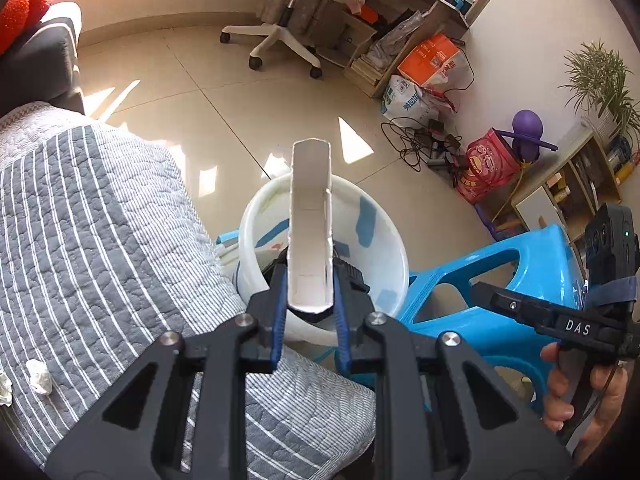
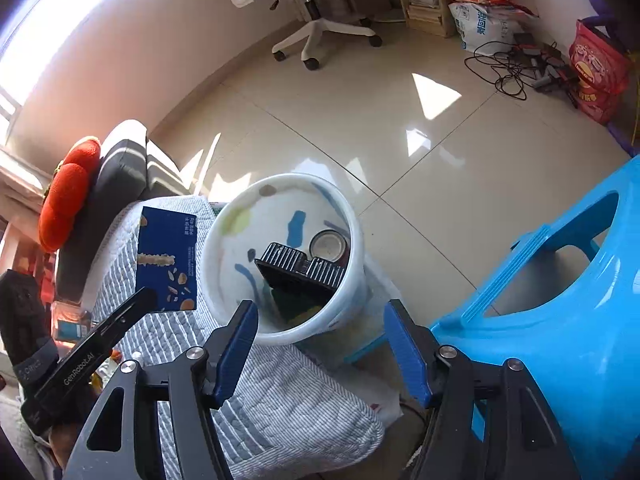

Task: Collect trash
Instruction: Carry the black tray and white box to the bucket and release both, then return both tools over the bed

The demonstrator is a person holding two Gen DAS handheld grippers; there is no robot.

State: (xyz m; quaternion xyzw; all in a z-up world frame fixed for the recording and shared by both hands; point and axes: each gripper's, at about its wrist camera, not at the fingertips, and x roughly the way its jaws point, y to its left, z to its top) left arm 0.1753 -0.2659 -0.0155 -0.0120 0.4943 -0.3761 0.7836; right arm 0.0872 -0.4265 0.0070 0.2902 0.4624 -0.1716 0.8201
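The left gripper [image 1: 310,280] pinches a flattened box [image 1: 311,216] in its narrow jaws, above the white bucket [image 2: 356,240]. The right gripper [image 2: 320,344] hangs over the bucket's near rim, jaws spread and empty; a black tray [image 2: 300,270] and can [image 2: 328,245] lie inside, with the quilted bed [image 2: 272,408] left and a blue stool [image 2: 560,320] right

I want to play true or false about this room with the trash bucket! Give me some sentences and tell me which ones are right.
1. The left gripper holds a flattened box. True.
2. The right gripper holds a can. False: its jaws are open with nothing between them.
3. The white bucket is empty. False: a black tray and a can lie inside.
4. A blue stool stands beside the bucket. True.
5. Crumpled tissues lie on the striped quilt. True.
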